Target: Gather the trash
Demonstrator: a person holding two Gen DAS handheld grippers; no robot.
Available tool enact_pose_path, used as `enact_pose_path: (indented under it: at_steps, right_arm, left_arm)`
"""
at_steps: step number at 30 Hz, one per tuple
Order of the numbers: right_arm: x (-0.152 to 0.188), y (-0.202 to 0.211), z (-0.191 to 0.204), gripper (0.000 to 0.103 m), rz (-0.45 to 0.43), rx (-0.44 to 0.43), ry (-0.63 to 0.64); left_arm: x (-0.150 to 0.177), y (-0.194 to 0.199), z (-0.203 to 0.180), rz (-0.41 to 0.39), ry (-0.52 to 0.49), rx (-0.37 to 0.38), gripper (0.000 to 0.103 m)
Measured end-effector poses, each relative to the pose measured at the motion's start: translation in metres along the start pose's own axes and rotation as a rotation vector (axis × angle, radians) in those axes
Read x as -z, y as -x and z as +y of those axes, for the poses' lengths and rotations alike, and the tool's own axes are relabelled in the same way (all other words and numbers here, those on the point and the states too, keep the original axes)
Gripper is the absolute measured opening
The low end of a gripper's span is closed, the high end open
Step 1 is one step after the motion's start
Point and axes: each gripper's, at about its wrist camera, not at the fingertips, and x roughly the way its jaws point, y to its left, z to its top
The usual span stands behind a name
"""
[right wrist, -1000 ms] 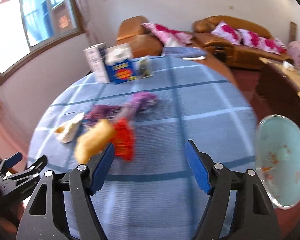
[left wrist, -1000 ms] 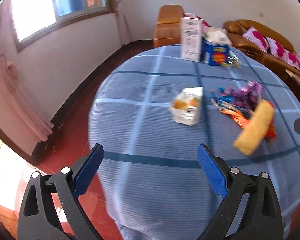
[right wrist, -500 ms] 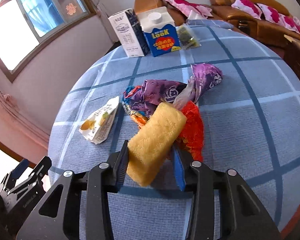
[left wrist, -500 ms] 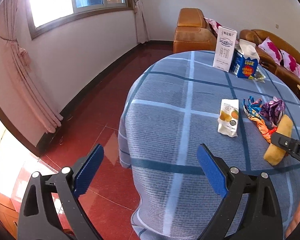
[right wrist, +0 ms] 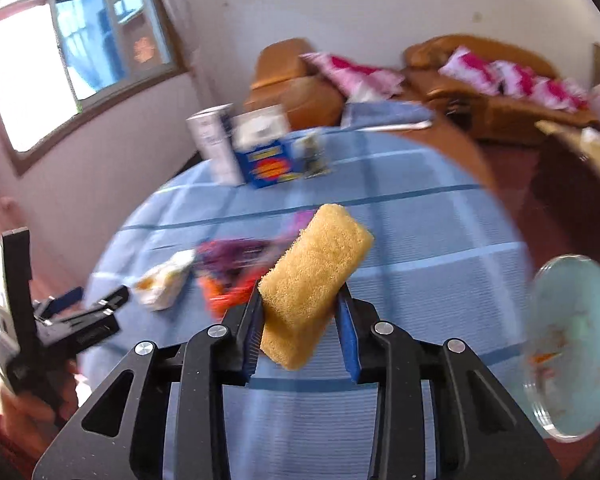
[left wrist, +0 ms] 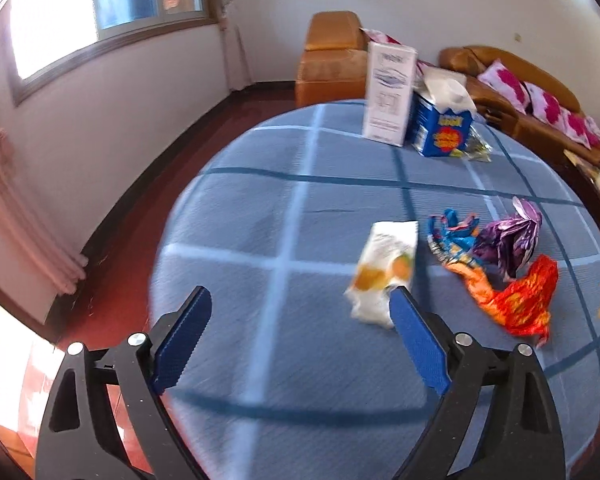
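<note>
Motion blur smears the right wrist view, so the wrappers on the table (right wrist: 420,216) read only as coloured patches, and the yellow sponge (right wrist: 314,282) hides part of them. The right gripper (right wrist: 300,322) clamps the sponge's lower half, above the cloth; its long axis tilts up and away to the right. A pale dish (right wrist: 576,344) is cut off at the right edge. The left gripper (left wrist: 300,340) has its jaws spread wide with nothing between, its right pad overlapping the white snack packet (left wrist: 384,272), which lies lengthwise away from the camera. Orange wrapper (left wrist: 516,300) and purple wrapper (left wrist: 508,240) lie just beside; bare cloth stretches leftward to the table's rim.
</note>
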Motion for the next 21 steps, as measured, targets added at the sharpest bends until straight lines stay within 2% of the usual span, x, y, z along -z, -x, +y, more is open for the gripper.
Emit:
enact_pose_path:
  at_steps: [4, 8, 9, 10, 11, 13, 14, 21]
  right_arm:
    - [0.006, 0.0, -0.027, 0.034, 0.001, 0.064, -0.048]
    - [0.012, -0.002, -0.044, 0.034, 0.011, 0.082, -0.084]
    - [0.012, -0.002, -0.045, 0.034, 0.014, 0.083, -0.086]
    - [0.013, -0.003, -0.046, 0.034, 0.019, 0.082, -0.091]
    - [0.013, -0.004, -0.047, 0.034, 0.023, 0.08, -0.094]
    - [0.014, -0.004, -0.047, 0.034, 0.023, 0.074, -0.097]
    - [0.015, -0.003, -0.047, 0.034, 0.02, 0.074, -0.095]
    - [0.016, 0.006, -0.046, 0.034, -0.004, 0.084, -0.077]
  left_arm:
    - [-0.011, -0.024, -0.016, 0.047, -0.016, 0.024, 0.079]
    - [-0.017, -0.041, -0.027, 0.104, -0.017, 0.064, 0.077]
    - [-0.017, -0.043, -0.029, 0.115, -0.024, 0.069, 0.072]
    - [-0.017, -0.046, -0.031, 0.129, -0.03, 0.076, 0.062]
    - [-0.016, -0.048, -0.032, 0.141, -0.026, 0.08, 0.06]
    - [-0.017, -0.047, -0.031, 0.131, -0.019, 0.072, 0.035]
    - [-0.016, -0.047, -0.031, 0.129, -0.015, 0.069, 0.032]
    - [-0.006, -0.028, -0.032, 0.107, 0.009, 0.042, 0.029]
